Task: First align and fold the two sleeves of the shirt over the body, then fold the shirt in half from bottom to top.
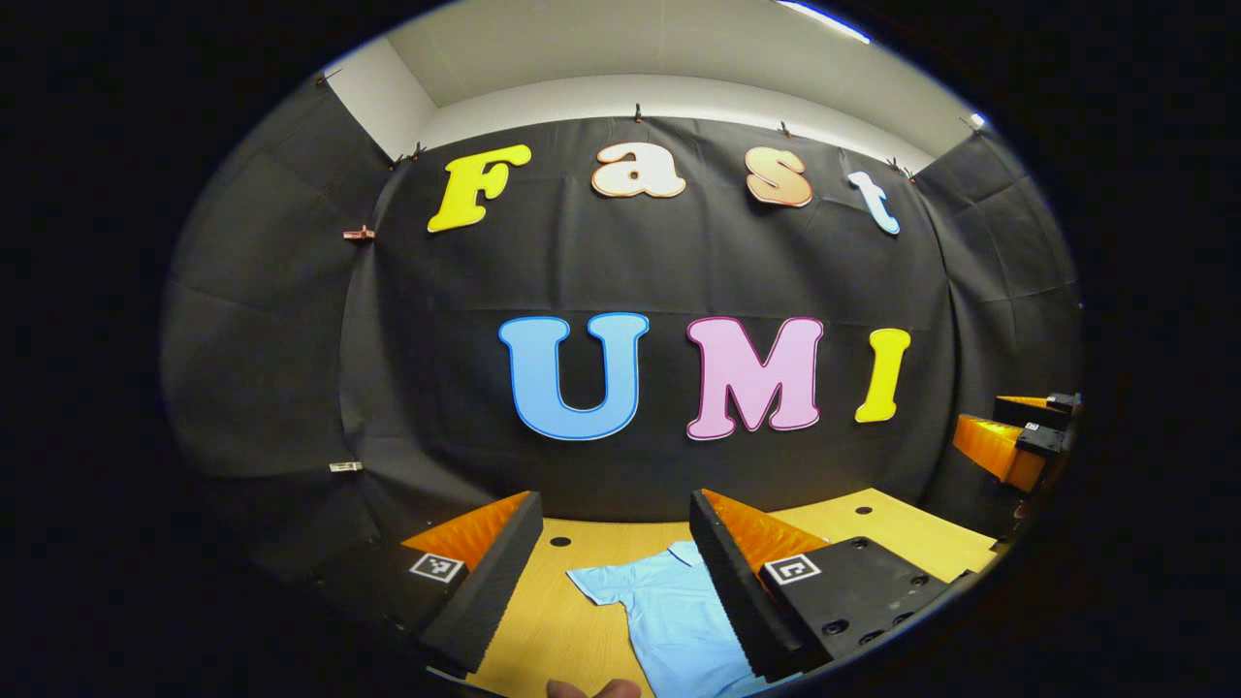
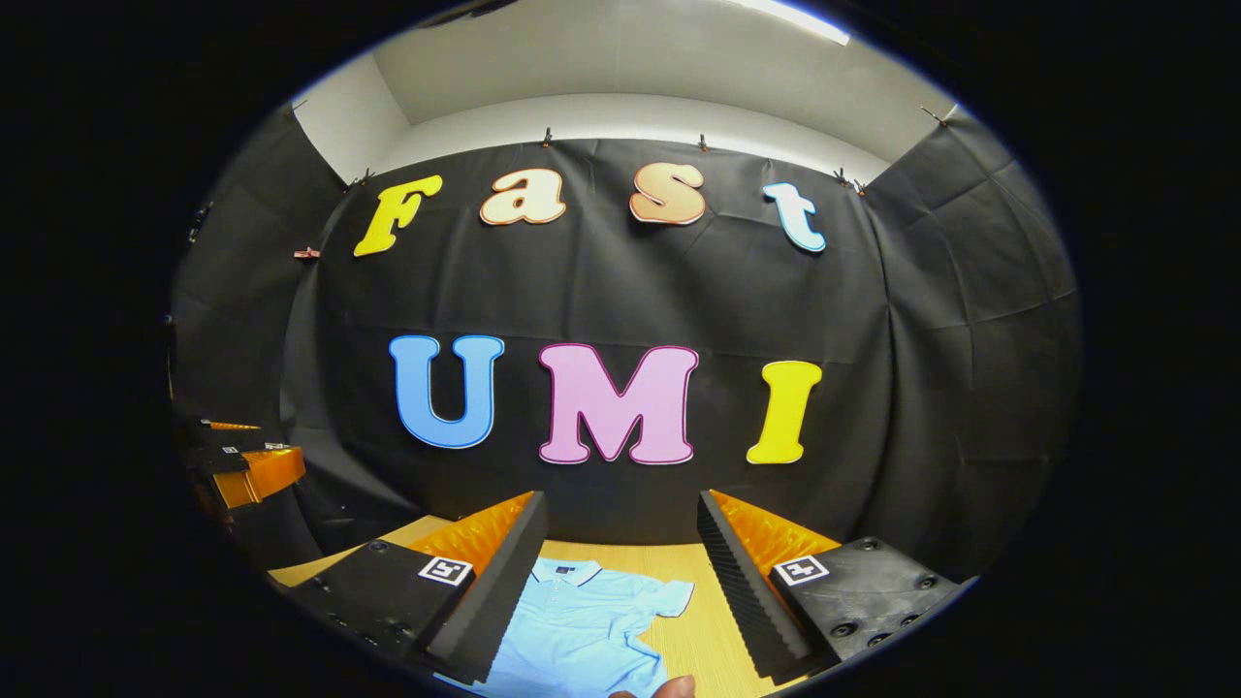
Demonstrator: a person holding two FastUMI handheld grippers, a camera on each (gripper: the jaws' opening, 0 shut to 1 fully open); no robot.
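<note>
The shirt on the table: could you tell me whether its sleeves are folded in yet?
Not yet: the shirt lies spread, each visible sleeve sticking out sideways.

We see the light-blue polo shirt [image 2: 582,625] lying flat on the wooden table [image 1: 902,533] — sleeves still spread, unfolded.

Black cloth wall [image 1: 679,271] drapes the booth on three sides, clipped along its top edge. Above it, toward 12 o'clock, a pale wall and ceiling [image 1: 659,48] carry a bright strip light [image 1: 824,19]. A light wooden desk [image 1: 562,620] lies at 6 o'clock.
</note>
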